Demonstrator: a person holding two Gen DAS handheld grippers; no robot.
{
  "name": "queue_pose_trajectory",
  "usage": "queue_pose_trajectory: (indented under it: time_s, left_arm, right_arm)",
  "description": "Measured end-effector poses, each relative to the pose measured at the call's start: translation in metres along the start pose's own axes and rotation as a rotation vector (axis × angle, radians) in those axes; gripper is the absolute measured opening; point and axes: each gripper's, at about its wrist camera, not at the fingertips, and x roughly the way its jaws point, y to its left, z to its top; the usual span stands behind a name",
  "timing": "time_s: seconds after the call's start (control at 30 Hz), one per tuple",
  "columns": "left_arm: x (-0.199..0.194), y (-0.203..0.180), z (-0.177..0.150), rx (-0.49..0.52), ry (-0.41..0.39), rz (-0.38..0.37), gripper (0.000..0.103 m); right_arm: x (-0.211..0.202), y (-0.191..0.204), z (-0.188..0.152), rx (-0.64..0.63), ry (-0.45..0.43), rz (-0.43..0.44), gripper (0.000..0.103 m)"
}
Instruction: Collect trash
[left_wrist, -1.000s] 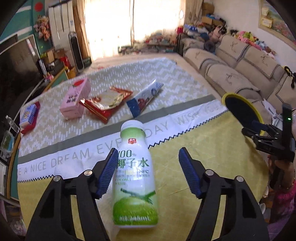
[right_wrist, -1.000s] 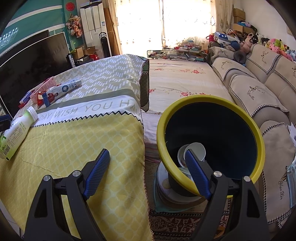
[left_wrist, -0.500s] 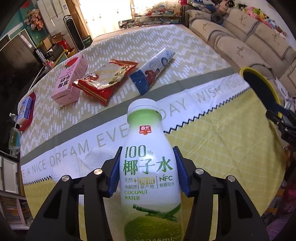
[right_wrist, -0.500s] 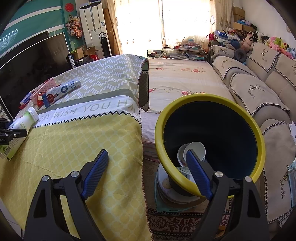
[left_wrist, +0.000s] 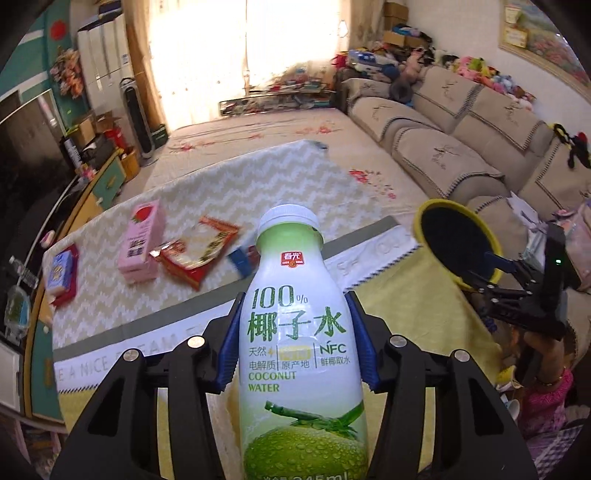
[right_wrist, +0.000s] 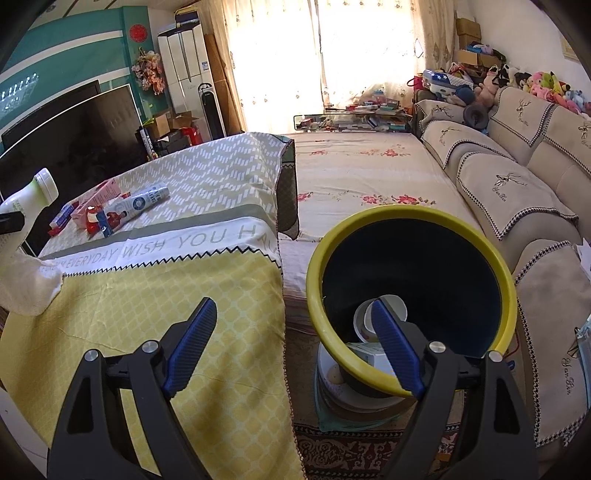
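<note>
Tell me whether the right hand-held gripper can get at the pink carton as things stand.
Probably not without a long reach. The right hand-held gripper is open and empty, but it sits by the bin, while the pink carton lies at the table's far end beside the red wrapper.

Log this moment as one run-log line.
left gripper: shut on coconut water bottle, lifted | right gripper: open, empty | yellow-rimmed bin: beside table | wrappers remain

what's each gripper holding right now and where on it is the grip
The left gripper holds the coconut water bottle by the middle of its body, pads on the label's sides. The right gripper is open and holds nothing.
</note>
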Motion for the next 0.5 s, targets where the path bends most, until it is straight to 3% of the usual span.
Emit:
queue_pose_trajectory:
  time_s: [0.1,0.33,0.4,0.5]
  left_arm:
    - [-0.002,-0.018,0.011,0.015,-0.007,-0.06,0.052]
    - [-0.02,-0.04,0.04,0.037,-0.054,-0.099,0.052]
    - [-0.029,-0.045,0.049,0.035,-0.066,-0.119,0.052]
    - [-0.038,-0.052,0.059,0.044,-0.081,-0.132,0.052]
  right_arm:
    - [-0.004,-0.004,0.0,0.009,-0.005,0.004,0.081]
    - [-0.009,0.006,-0.001,-0.039,-0.019,0.069,0.081]
    - [-0.012,0.012,-0.002,-0.054,-0.027,0.148,0.081]
    - [-0.028,0.031,-0.004,-0.102,-0.079,0.345,0.081]
